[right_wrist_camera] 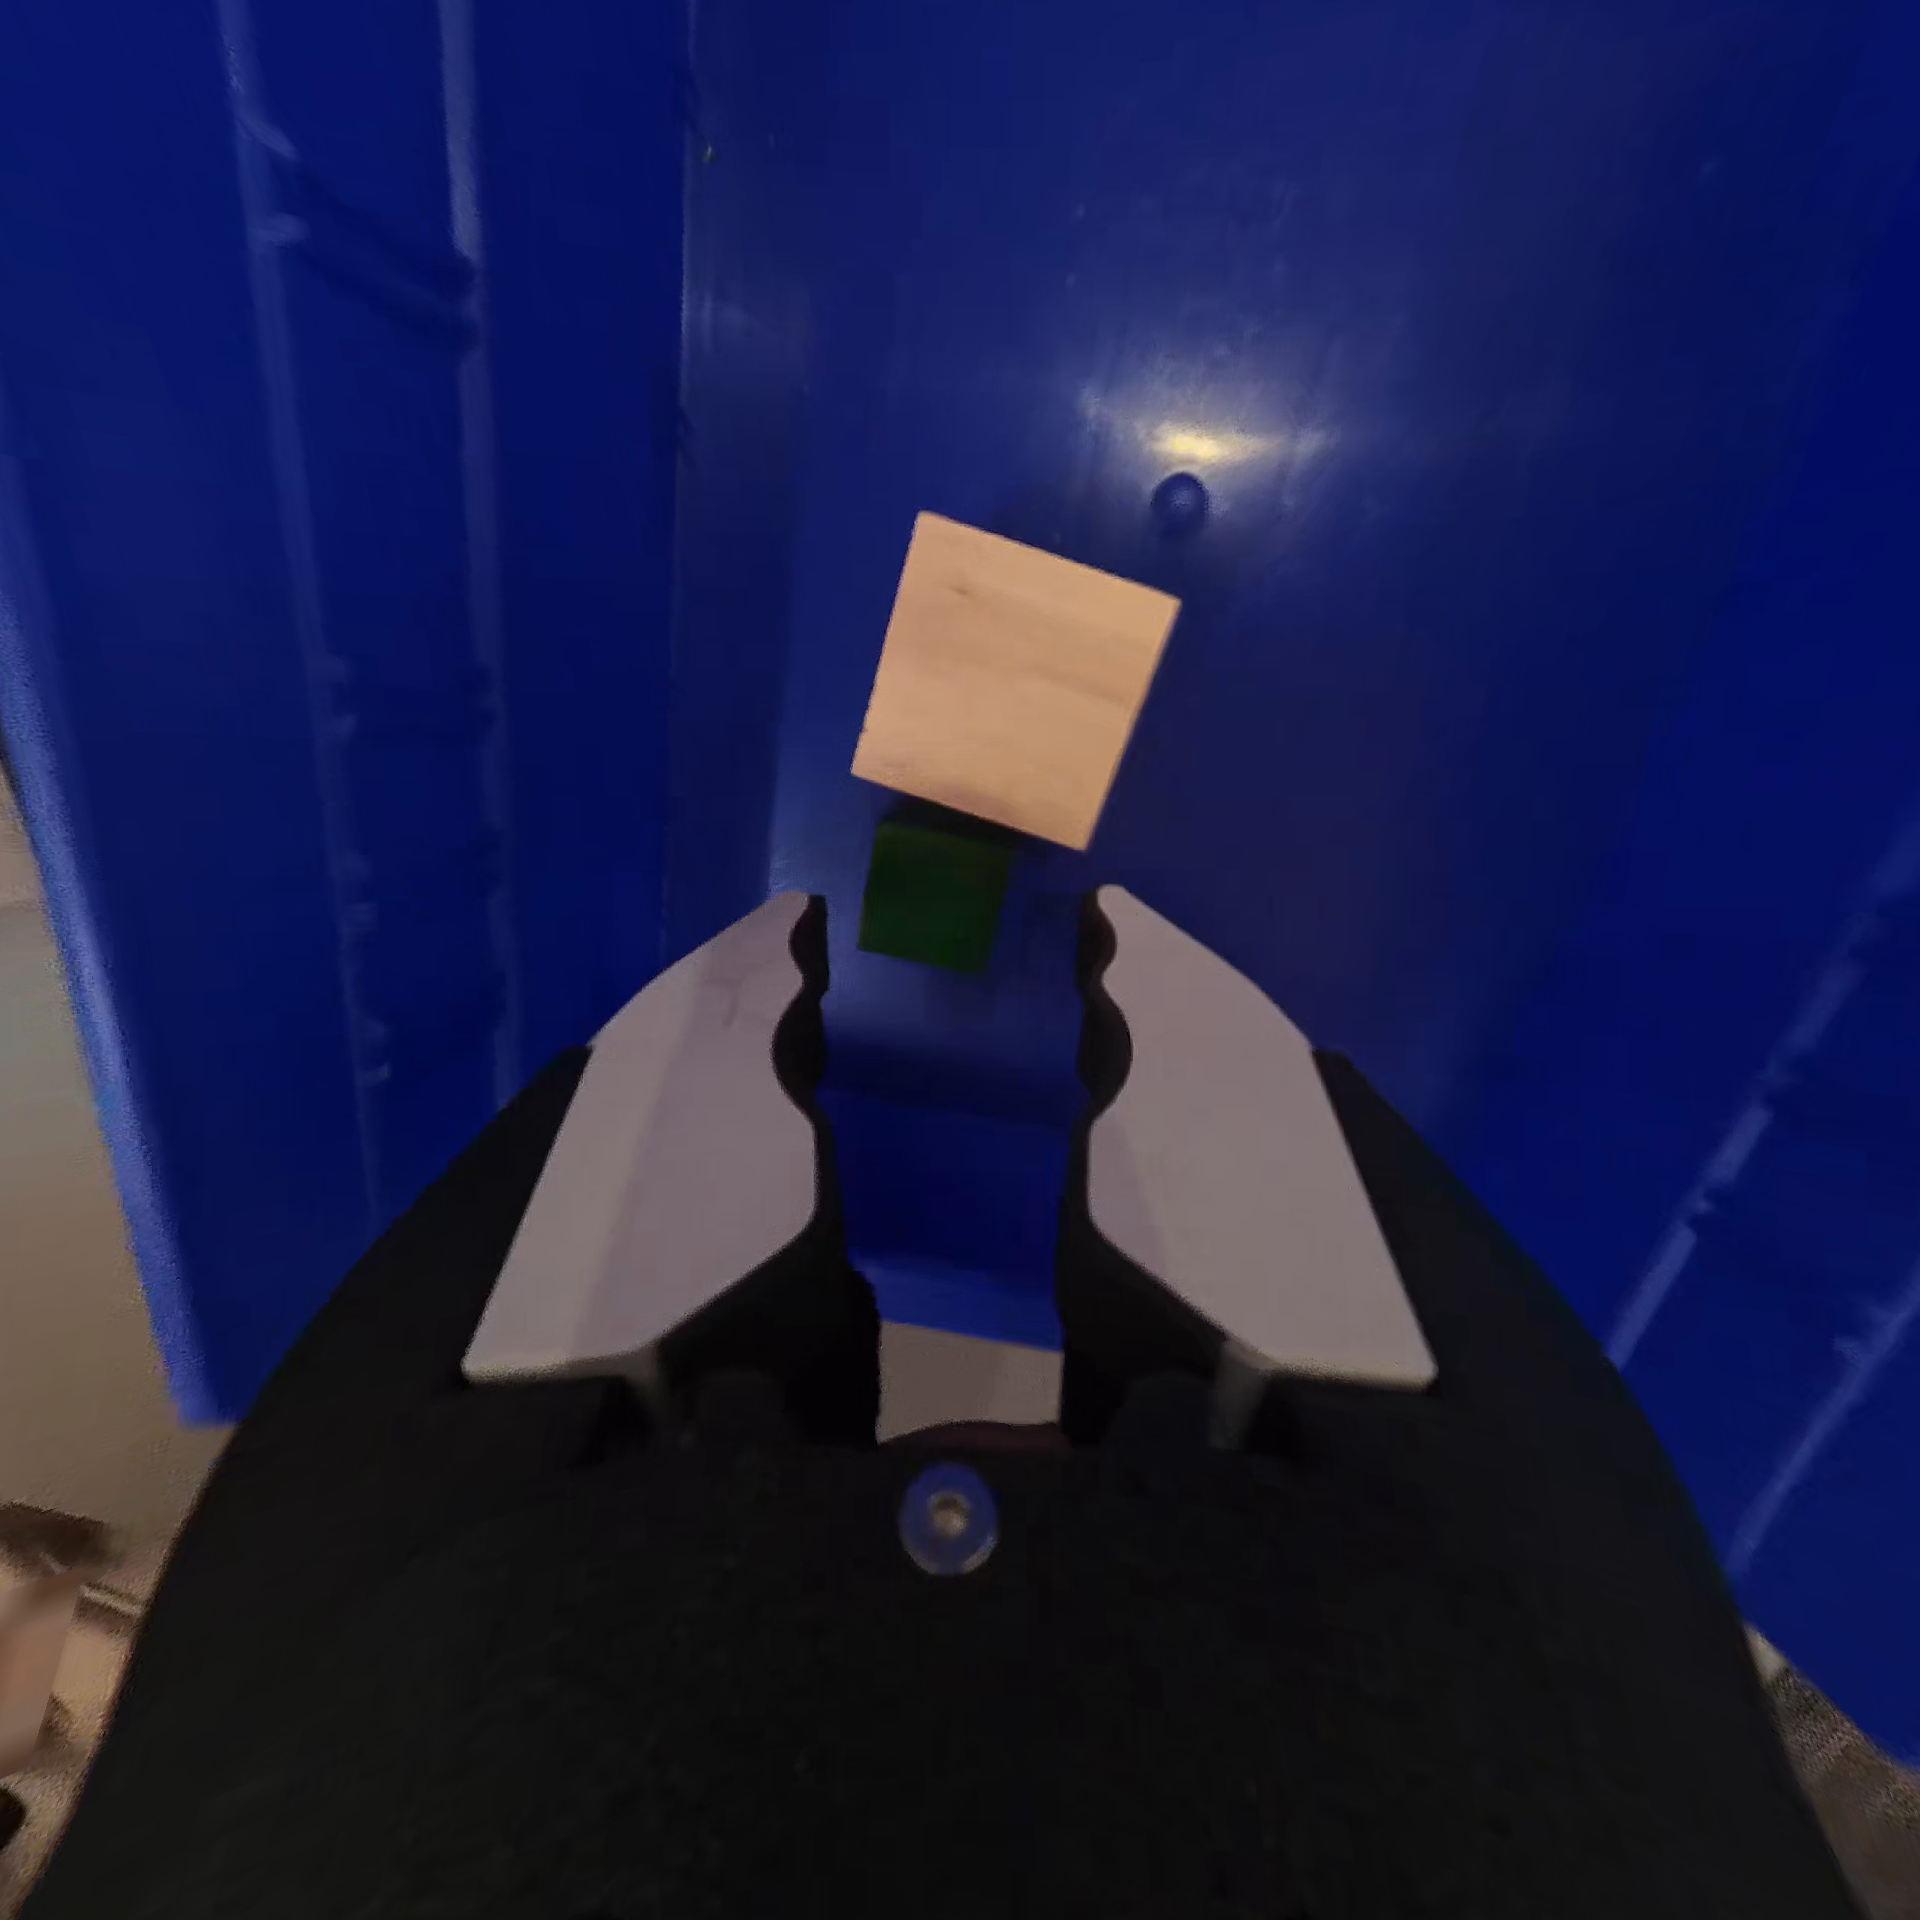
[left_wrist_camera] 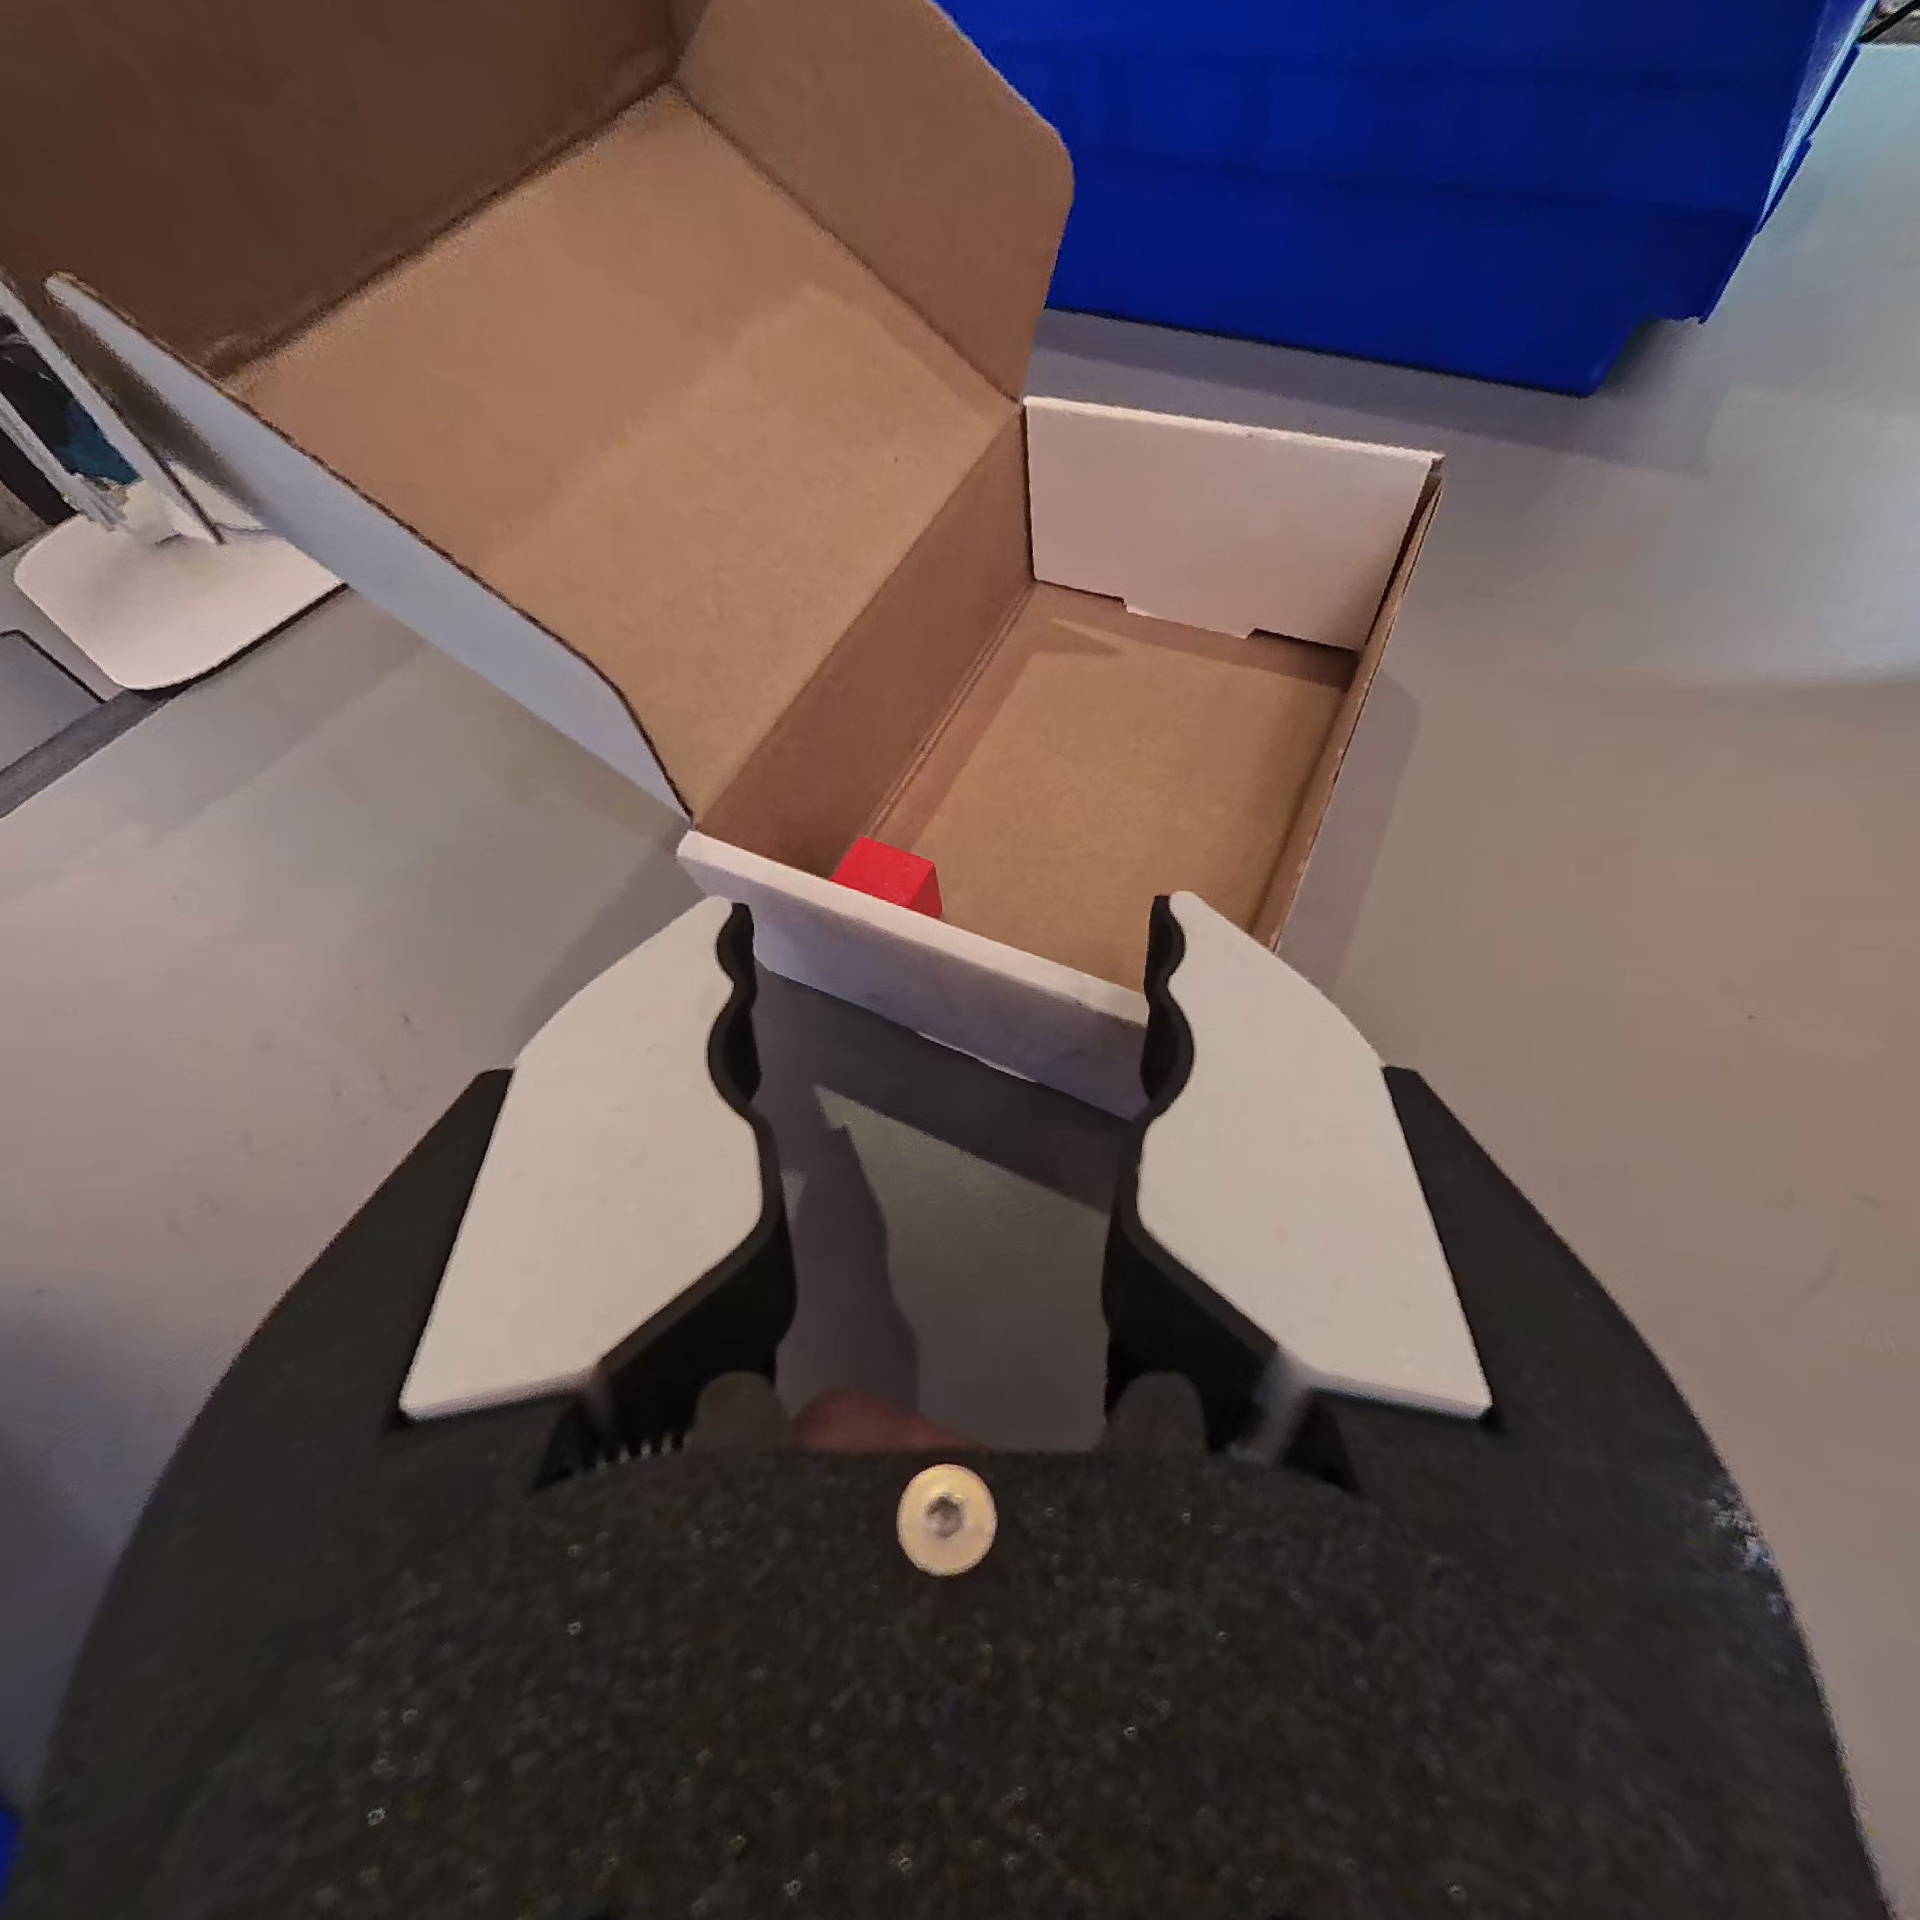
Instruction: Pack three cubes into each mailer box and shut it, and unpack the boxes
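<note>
The left tongs (left_wrist_camera: 948, 940) gape empty just before the open mailer box (left_wrist_camera: 1049, 997) holding a red cube (left_wrist_camera: 891, 878). Inside the blue bin (right_wrist_camera: 1455, 727), the right tongs (right_wrist_camera: 951, 940) stand open and empty, a green cube (right_wrist_camera: 930, 899) just beyond their tips, touching a wooden cube (right_wrist_camera: 1013, 675).

A packing workbench: grey tabletop (left_wrist_camera: 260, 935), blue plastic bin (left_wrist_camera: 1403, 187), open mailer box (left_wrist_camera: 935, 977).

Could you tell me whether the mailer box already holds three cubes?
No, only one red cube shows inside the open mailer box.

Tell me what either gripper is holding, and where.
Nothing. The left gripper is open before the mailer box; the right gripper is open, approaching the green cube.
</note>
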Action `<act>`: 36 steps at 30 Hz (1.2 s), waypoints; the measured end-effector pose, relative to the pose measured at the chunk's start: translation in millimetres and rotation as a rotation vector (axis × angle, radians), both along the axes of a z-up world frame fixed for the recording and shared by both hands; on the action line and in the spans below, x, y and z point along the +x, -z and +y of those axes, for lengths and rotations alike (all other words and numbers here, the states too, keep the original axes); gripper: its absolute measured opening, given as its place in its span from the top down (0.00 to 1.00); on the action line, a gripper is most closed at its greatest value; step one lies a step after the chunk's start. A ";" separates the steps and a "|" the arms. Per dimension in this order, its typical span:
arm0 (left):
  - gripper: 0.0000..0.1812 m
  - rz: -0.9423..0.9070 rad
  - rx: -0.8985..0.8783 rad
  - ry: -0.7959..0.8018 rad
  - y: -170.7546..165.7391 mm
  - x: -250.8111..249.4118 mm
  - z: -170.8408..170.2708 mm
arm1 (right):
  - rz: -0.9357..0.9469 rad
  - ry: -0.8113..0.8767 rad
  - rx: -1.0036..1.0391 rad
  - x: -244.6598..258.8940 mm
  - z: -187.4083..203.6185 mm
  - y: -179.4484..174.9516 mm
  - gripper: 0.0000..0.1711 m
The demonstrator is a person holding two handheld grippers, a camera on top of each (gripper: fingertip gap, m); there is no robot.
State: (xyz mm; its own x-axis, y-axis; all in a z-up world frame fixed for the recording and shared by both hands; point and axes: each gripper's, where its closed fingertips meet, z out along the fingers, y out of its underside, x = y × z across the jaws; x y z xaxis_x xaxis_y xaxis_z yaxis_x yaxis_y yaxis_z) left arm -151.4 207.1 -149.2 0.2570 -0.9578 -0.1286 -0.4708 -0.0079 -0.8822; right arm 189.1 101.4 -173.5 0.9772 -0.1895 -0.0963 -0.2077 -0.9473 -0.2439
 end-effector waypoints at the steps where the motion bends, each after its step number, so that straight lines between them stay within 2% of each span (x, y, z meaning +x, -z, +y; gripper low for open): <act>1: 0.61 0.000 -0.001 0.001 0.0 0.2 0.0 | -0.025 0.018 0.021 4.4 -1.9 -10.6 0.72; 3: 0.60 0.000 -0.006 0.002 0.2 0.2 0.1 | -0.116 0.074 0.106 14.0 -3.1 -47.9 0.71; 5: 0.60 0.001 -0.002 0.002 0.1 0.2 0.1 | -0.175 0.083 0.275 0.0 5.7 -100.1 0.73; 7: 0.61 0.001 0.007 0.002 -0.3 0.4 -0.4 | -0.155 0.019 0.464 -47.0 23.4 -143.2 0.74; 9: 0.61 0.002 0.009 0.002 -0.4 1.1 -1.2 | -0.083 -0.105 0.588 -114.4 44.1 -158.6 0.71; 11: 0.62 0.002 0.011 0.005 -0.5 1.9 -2.8 | 0.025 -0.229 0.600 -185.7 61.7 -143.8 0.70; 14: 0.63 -0.002 0.026 0.005 -1.2 2.5 -4.1 | 0.197 -0.325 0.476 -271.7 82.9 -90.8 0.67; 18: 0.62 -0.001 0.015 0.003 -0.8 2.1 -2.7 | 0.213 -0.376 0.326 -321.6 109.3 -34.4 0.64; 20: 0.62 -0.002 0.015 0.001 -0.8 1.6 -1.7 | 0.208 -0.359 0.294 -325.8 124.0 -23.6 0.65; 22: 0.66 -0.005 0.026 -0.009 -1.8 0.6 0.6 | 0.171 -0.349 0.262 -319.6 135.2 -18.1 0.59; 24: 0.64 0.000 0.031 -0.016 -1.1 -0.4 3.2 | 0.224 -0.363 0.212 -323.4 135.2 -17.3 0.62; 29: 0.63 0.003 0.028 -0.021 -0.7 -1.6 5.8 | 0.136 -0.390 0.193 -303.1 134.0 -22.4 0.66; 36: 0.63 0.003 0.023 -0.019 -0.4 -1.4 6.0 | 0.114 -0.467 0.076 -305.0 135.5 7.3 0.66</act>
State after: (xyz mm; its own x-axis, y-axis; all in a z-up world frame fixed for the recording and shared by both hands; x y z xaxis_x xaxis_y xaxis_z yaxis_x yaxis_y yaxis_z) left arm -152.8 213.1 -148.8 0.2743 -0.9496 -0.1515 -0.4732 0.0038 -0.8809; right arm -115.9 236.9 -180.8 0.9383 0.2789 -0.2046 0.2063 -0.9260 -0.3162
